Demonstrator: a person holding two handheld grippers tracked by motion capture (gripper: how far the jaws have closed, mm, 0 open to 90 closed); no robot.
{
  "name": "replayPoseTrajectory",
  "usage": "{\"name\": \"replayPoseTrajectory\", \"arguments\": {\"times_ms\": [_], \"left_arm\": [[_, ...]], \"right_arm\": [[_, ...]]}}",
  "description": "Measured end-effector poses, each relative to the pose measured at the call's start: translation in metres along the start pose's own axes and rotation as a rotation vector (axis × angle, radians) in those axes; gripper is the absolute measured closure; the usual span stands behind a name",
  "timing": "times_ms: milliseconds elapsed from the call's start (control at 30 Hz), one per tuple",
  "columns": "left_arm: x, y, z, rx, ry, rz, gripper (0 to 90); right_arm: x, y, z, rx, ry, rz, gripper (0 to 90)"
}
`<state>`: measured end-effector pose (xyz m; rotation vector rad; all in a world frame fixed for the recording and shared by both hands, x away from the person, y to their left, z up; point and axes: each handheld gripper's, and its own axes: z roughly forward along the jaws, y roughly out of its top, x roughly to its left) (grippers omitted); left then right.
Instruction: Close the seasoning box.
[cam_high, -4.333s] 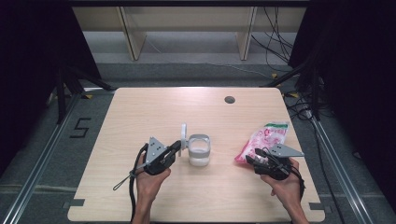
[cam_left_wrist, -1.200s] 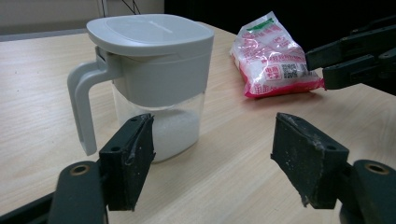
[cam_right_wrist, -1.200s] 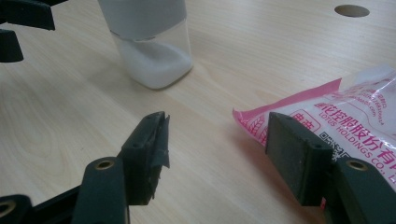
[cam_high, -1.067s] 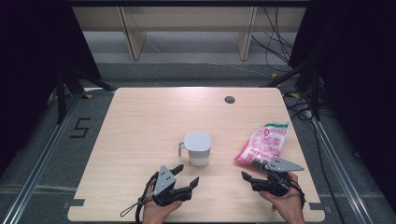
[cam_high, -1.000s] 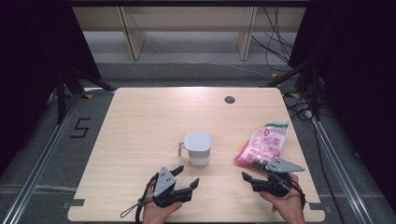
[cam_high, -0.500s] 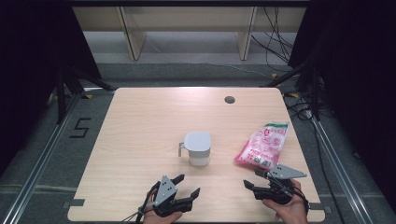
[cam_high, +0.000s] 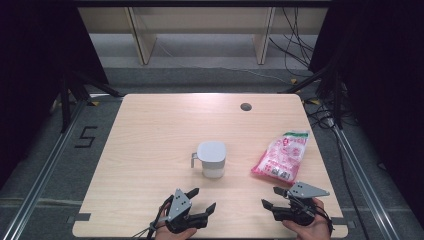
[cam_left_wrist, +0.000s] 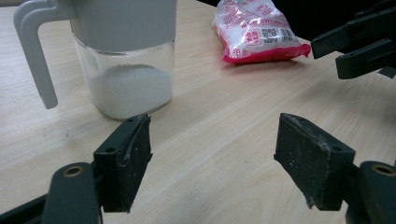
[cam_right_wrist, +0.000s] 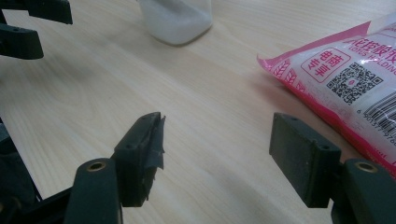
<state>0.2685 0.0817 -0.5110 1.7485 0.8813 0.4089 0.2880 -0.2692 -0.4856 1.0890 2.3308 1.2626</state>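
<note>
Wooden table, jar beyond parted fingers

A light wooden table stands on a grey floor. It has a small dark hole near its far edge. Behind it stand pale shelf legs, and black cables lie on the right.

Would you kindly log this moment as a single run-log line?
left gripper: open, empty | right gripper: open, empty | lidded sugar jar: upright, mid-table | pink bag: flat, right of jar | both grippers near table's front edge
</note>
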Motion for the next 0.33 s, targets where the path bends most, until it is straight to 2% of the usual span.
{"name": "replayPoseTrajectory", "arguments": {"times_ms": [100,200,233,267,333], "left_arm": [[-0.0002,-0.0002,0.002,-0.023,-0.007,-0.017,26.1],[0.0016,0.0004,0.0013,-0.022,-0.006,-0.01,26.0],[0.004,0.0008,-0.0005,0.0,0.006,0.008,26.0],[0.0031,0.0014,-0.0011,-0.008,0.012,-0.008,26.0],[0.005,0.0017,-0.0017,-0.008,0.011,-0.007,26.0]], "right_arm": [[0.0003,-0.0003,0.0011,0.001,0.002,0.0,35.3],[-0.0001,-0.0004,0.0016,0.0,0.007,0.003,35.2],[-0.0008,-0.0005,0.0017,0.004,0.018,0.007,35.2],[-0.0011,-0.0005,0.0014,0.005,0.017,0.007,35.2],[-0.0014,-0.0004,0.001,0.004,0.02,0.016,35.2]]}}
